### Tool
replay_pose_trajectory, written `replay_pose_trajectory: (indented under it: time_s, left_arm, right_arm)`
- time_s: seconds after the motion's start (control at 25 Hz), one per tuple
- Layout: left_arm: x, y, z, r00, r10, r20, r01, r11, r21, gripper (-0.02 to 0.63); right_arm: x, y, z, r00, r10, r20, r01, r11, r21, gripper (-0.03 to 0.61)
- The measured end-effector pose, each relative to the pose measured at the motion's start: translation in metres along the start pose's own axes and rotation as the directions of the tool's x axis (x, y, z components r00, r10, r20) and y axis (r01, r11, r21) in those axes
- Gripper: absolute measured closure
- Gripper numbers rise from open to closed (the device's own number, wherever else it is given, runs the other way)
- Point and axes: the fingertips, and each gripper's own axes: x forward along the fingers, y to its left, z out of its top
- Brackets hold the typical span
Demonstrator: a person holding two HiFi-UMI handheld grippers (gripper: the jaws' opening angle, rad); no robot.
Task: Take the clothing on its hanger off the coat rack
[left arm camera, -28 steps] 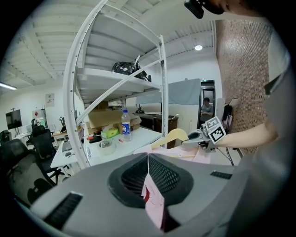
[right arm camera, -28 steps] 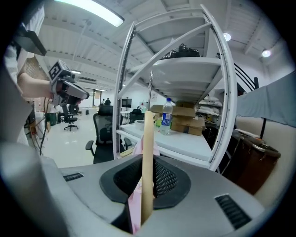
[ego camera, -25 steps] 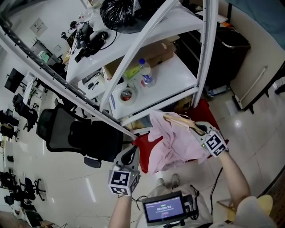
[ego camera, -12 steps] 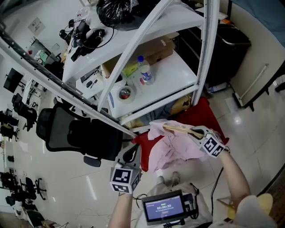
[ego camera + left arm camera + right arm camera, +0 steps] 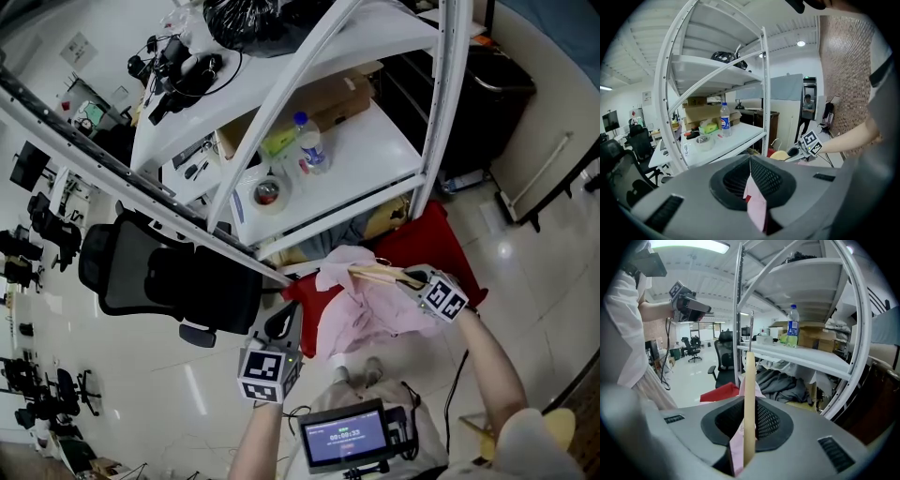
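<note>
A pink garment hangs on a wooden hanger, low in front of the white coat rack's slanted rail and away from it. My right gripper is shut on the hanger's end. In the right gripper view the wooden bar stands up between the jaws with a strip of pink cloth beside it. My left gripper sits at the garment's left edge. In the left gripper view a fold of pink cloth is pinched in its shut jaws.
A black office chair stands under the rail at the left. Red cloth lies behind the garment. The white shelf holds a bottle, a tape roll and a cardboard box. A screen device hangs at my waist.
My right gripper has sunk with the hanger and the pink garment, which now bunches lower. The left gripper has barely shifted and keeps its hold.
</note>
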Motion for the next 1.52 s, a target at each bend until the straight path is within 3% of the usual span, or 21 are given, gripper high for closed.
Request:
replay_pose_trajectory:
  time_s: [0.56, 0.92, 1.2, 1.44, 1.48, 1.52]
  left_arm:
    - [0.01, 0.006, -0.021, 0.998, -0.002, -0.062, 0.002, 1.0, 0.006, 0.601]
    - [0.012, 0.012, -0.039, 0.994, 0.007, -0.106, -0.008, 1.0, -0.005, 0.601]
    - [0.013, 0.019, -0.055, 0.992, 0.024, -0.128, -0.025, 1.0, -0.008, 0.601]
    - [0.012, 0.028, -0.068, 0.988, 0.046, -0.144, -0.048, 0.999, -0.006, 0.601]
    - [0.012, 0.028, -0.071, 0.988, 0.047, -0.148, -0.049, 0.999, -0.007, 0.601]
    - [0.013, 0.028, -0.073, 0.987, 0.048, -0.151, -0.05, 0.999, -0.008, 0.601]
  right_arm:
    - [0.071, -0.014, -0.079, 0.994, 0.072, -0.078, -0.051, 0.97, 0.239, 0.545]
    - [0.116, -0.018, -0.116, 0.989, 0.132, -0.073, -0.091, 0.907, 0.412, 0.545]
    - [0.138, -0.031, -0.146, 0.996, 0.074, -0.048, -0.037, 0.845, 0.533, 0.543]
    - [0.151, -0.041, -0.18, 0.994, -0.02, -0.104, 0.074, 0.834, 0.547, 0.525]
    - [0.153, -0.043, -0.189, 0.991, -0.038, -0.129, 0.103, 0.831, 0.546, 0.509]
    - [0.155, -0.045, -0.198, 0.987, -0.052, -0.153, 0.128, 0.826, 0.549, 0.452]
